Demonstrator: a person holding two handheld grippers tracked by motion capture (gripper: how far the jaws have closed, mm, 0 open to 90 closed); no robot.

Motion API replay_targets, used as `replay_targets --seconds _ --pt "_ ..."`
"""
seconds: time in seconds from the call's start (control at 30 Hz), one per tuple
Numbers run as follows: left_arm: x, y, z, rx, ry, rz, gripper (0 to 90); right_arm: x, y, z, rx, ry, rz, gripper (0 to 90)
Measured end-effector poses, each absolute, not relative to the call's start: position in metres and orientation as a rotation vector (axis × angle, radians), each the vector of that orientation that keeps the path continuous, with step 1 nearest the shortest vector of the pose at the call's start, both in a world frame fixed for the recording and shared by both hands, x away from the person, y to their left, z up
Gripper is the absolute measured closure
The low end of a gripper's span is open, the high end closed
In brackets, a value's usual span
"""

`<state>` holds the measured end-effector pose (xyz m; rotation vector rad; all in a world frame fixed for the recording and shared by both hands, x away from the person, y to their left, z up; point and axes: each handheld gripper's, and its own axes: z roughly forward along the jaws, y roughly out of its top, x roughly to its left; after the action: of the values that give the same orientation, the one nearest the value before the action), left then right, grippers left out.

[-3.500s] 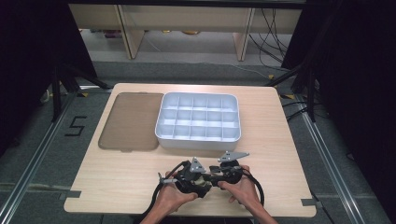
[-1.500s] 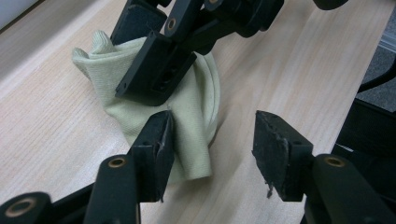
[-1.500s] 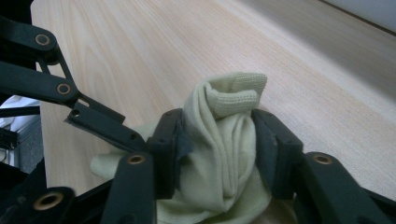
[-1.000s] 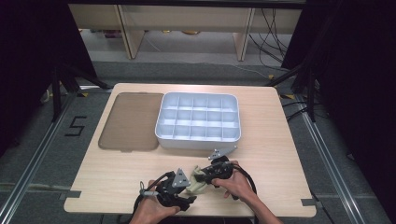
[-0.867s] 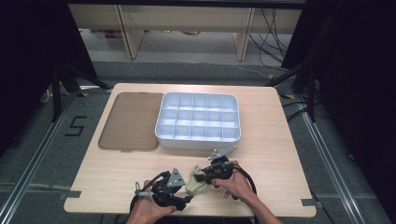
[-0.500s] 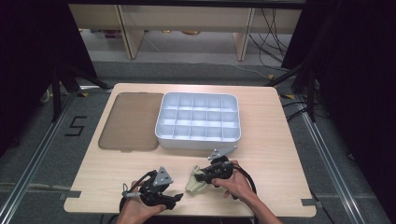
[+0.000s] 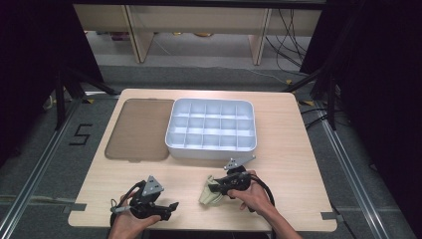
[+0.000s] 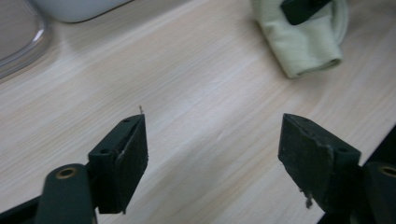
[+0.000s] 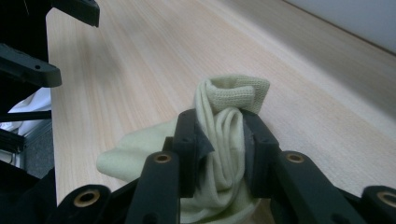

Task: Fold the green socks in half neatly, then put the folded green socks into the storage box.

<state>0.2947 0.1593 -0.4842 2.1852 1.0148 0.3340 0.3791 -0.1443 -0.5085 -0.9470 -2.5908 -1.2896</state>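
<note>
Rolled sock (image 7: 211,192) — long axis across table, right tongs (image 7: 215,188) clamping

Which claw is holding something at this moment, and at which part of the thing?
The right claw pinches the pale green sock across its bunched middle. The left claw, jaws just opened, holds nothing.

The compartment tray (image 7: 211,130) sits at the centre of the surface (image 7: 293,159), with the flat lid (image 7: 138,129) just beside it on the left. The folded cloth (image 7: 209,193) lies nearer the front edge, before the tray.
</note>
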Motion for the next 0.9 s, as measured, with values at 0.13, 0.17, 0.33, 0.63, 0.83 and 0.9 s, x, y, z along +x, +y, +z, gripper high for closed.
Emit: replay_targets --seconds 0.13,0.17,0.33,0.63,0.83,0.9 --pt "0.293 0.168 -0.485 2.181 1.034 0.352 20.9 0.379 -0.148 -0.505 -0.964 -2.599 -1.298 70.8" --pt "0.292 0.169 -0.486 2.166 1.039 0.360 19.8 0.379 -0.149 -0.505 -0.975 -2.597 -1.313 70.8" --pt "0.291 0.178 -0.490 2.153 1.073 0.364 18.1 0.378 -0.155 -0.495 -1.008 -2.587 -1.327 70.9" --pt "0.289 0.185 -0.497 2.162 1.108 0.365 17.8 0.382 -0.165 -0.483 -0.976 -2.663 -1.379 70.9" --pt "0.288 0.185 -0.499 2.178 1.102 0.375 17.8 0.385 -0.175 -0.470 -0.966 -2.717 -1.430 70.8" --pt "0.288 0.185 -0.500 2.183 1.101 0.375 17.8 0.386 -0.179 -0.465 -0.986 -2.713 -1.450 70.9"
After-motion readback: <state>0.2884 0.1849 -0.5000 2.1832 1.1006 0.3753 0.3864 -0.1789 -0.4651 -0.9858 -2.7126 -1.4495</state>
